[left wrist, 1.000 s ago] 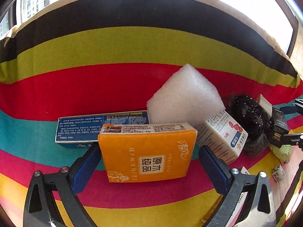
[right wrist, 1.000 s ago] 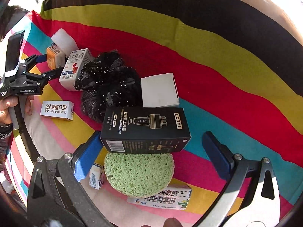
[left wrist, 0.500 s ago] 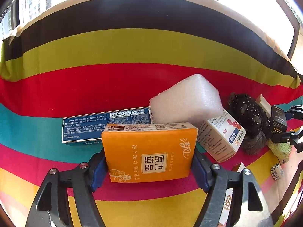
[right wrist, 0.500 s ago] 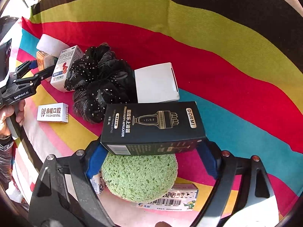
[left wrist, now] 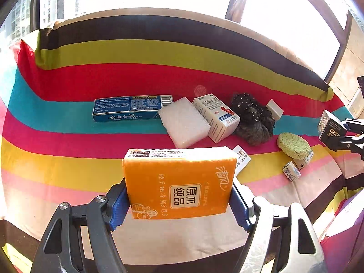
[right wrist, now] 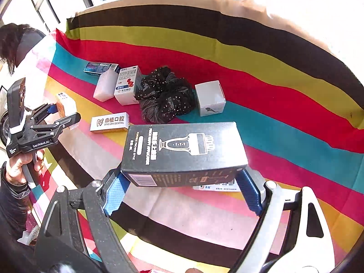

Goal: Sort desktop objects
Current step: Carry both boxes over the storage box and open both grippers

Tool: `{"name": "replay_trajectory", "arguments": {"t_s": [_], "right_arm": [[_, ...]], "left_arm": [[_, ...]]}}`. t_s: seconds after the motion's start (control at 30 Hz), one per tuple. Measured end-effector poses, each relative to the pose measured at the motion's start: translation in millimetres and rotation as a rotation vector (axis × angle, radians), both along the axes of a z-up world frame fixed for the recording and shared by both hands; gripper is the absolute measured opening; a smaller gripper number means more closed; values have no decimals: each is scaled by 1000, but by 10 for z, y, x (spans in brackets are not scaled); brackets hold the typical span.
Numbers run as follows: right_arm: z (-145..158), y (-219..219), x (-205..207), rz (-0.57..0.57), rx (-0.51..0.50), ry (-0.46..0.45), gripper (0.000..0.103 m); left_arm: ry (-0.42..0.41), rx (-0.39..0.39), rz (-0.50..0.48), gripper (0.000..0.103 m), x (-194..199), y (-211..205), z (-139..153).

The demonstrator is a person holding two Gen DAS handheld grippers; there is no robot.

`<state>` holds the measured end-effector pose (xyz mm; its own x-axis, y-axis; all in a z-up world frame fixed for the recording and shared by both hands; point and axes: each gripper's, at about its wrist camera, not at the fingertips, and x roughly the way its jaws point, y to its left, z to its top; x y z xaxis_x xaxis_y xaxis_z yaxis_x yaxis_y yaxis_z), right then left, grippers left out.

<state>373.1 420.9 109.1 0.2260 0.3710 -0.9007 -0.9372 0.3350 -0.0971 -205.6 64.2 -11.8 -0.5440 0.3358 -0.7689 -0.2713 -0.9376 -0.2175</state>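
Striped cloth [left wrist: 68, 84] carries toothpaste box [left wrist: 132, 110], foam block [left wrist: 184, 125], medicine box [left wrist: 216, 117] and scrunchie [left wrist: 252, 118].

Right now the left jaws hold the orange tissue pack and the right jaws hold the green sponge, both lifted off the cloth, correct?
Not quite. The right gripper holds the black DORMI box, as the right wrist view shows; the green sponge lies on the cloth. The left gripper does hold the orange tissue pack, lifted.
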Motion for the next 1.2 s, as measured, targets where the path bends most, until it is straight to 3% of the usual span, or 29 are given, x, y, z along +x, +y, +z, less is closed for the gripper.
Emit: {"name": "replay_trajectory", "arguments": {"t_s": [0.1,0.33,0.67,0.9,1.0,1.07,1.2], "right_arm": [[121,-177,-191,-4,24,-3,86],[319,-968,-582,-48,59,-15,86],[497,-2226,-961,-196,97,-35,87],[537,-2913,-1214,-290,104,-41,87],[483,-3166,-1272,-340,102,-22,91],[457,-3311,-1299,-366,109,-8,101],[463,-3547,-1352,-426,125,-16,102]], "left_arm": [[12,10,-31,75,367,229,181],[66,46,-138,75,770,437,533],[147,132,-393,75,1684,1311,1131],[133,124,-588,76,2238,1994,1273],[84,115,-635,87,2393,2215,1268],[64,98,-646,103,2466,2321,1268],[-8,75,-670,103,2586,2391,1356]]}}
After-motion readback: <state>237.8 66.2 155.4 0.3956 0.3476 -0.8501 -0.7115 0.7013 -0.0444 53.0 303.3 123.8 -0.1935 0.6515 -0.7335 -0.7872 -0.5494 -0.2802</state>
